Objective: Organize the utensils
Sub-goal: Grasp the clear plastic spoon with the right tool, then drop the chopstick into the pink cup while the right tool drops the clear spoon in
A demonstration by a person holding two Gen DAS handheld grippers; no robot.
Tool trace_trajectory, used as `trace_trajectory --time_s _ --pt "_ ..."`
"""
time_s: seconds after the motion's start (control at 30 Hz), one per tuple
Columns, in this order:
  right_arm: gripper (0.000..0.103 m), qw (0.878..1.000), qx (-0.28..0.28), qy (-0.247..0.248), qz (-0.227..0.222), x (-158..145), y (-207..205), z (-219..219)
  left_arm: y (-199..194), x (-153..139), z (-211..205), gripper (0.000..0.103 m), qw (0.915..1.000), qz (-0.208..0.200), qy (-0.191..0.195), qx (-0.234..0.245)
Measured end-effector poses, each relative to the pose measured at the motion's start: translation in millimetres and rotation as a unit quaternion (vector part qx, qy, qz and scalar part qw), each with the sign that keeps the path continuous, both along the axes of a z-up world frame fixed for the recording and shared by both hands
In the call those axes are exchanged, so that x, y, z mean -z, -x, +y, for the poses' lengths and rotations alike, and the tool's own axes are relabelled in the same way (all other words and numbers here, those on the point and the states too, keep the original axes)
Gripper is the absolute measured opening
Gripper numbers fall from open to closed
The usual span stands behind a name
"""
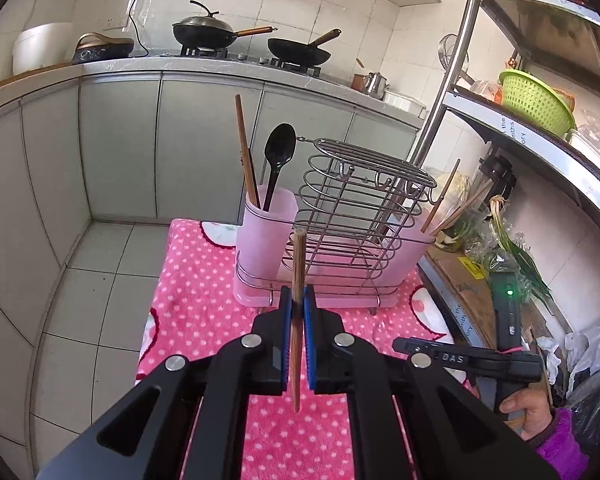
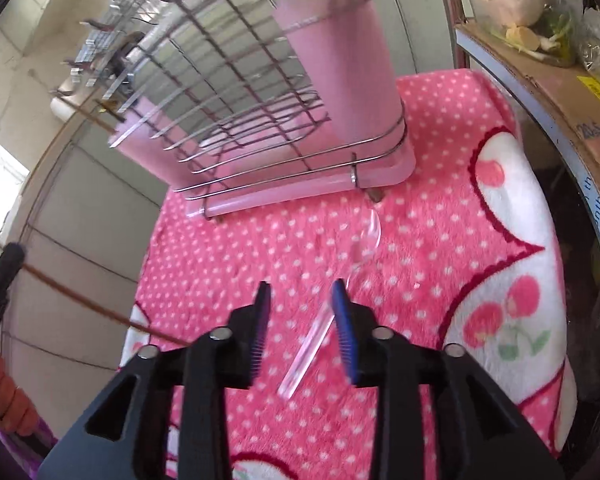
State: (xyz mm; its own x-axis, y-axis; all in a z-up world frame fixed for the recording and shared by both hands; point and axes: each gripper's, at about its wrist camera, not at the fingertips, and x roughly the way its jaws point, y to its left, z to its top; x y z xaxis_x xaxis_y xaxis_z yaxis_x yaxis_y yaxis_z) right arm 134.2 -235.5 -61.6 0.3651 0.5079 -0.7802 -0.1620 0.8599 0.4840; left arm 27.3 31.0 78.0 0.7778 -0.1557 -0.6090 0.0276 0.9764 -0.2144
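Left gripper clenches a wooden chopstick upright, tip toward the utensil rack. Right gripper, jaws released, hovers over a clear spoon lying bowl toward the rack on the pink cloth.

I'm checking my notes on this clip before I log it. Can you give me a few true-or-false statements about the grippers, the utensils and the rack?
1. The left gripper is shut on a wooden chopstick. True.
2. The right gripper holds the clear spoon. False: it is open, and the spoon lies on the pink cloth.
3. A black spoon stands in a pink cup of the rack. True.
4. The wire rack lies tipped on its side. False: it stands upright on the cloth.
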Motion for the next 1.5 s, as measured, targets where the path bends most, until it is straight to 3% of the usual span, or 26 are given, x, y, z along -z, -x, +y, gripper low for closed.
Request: trace_trajectory --time_s 0.23,0.33,0.57,0.6,0.63,0.67,0.87,1.03,1.2,1.3,1.5 --pt "0.037 0.998 0.03 0.034 0.039 32 -42 1 -10 3 8 0.005 1.0 0.006 0.005 -0.003" --pt "0.037 0.997 0.034 0.06 0.037 39 -52 7 -13 4 9 0.005 1.0 0.007 0.007 -0.003" --pt "0.037 0.998 0.037 0.042 0.036 57 -59 8 -11 7 9 0.005 0.9999 0.01 0.006 -0.003" --pt "0.032 0.998 0.038 0.04 0.031 58 -59 10 -11 7 8 0.005 0.9999 0.011 0.007 -0.004" --pt "0.016 0.998 0.038 0.039 0.026 58 -58 10 -11 7 9 0.005 0.9999 0.011 0.008 -0.006" --pt "0.009 0.998 0.035 0.039 0.025 59 -58 11 -10 8 9 0.005 0.9999 0.011 0.008 -0.007" --pt "0.005 0.999 0.035 0.012 0.001 49 -39 5 -7 7 11 0.005 0.9997 0.01 0.009 -0.02" --pt "0.004 0.998 0.04 -0.009 -0.052 16 -10 -4 -1 0 13 0.005 0.9996 -0.001 0.009 -0.028" --pt "0.004 0.988 0.043 -0.002 -0.151 -36 23 -8 6 -15 14 0.005 0.9989 -0.026 0.005 -0.039" --pt "0.004 0.974 0.048 -0.004 -0.22 -74 40 -10 9 -30 13 0.005 0.9981 -0.045 -0.003 -0.042" --pt "0.004 0.936 0.078 -0.02 -0.342 -145 53 -26 8 -71 13 0.005 0.9948 -0.088 -0.014 -0.048"
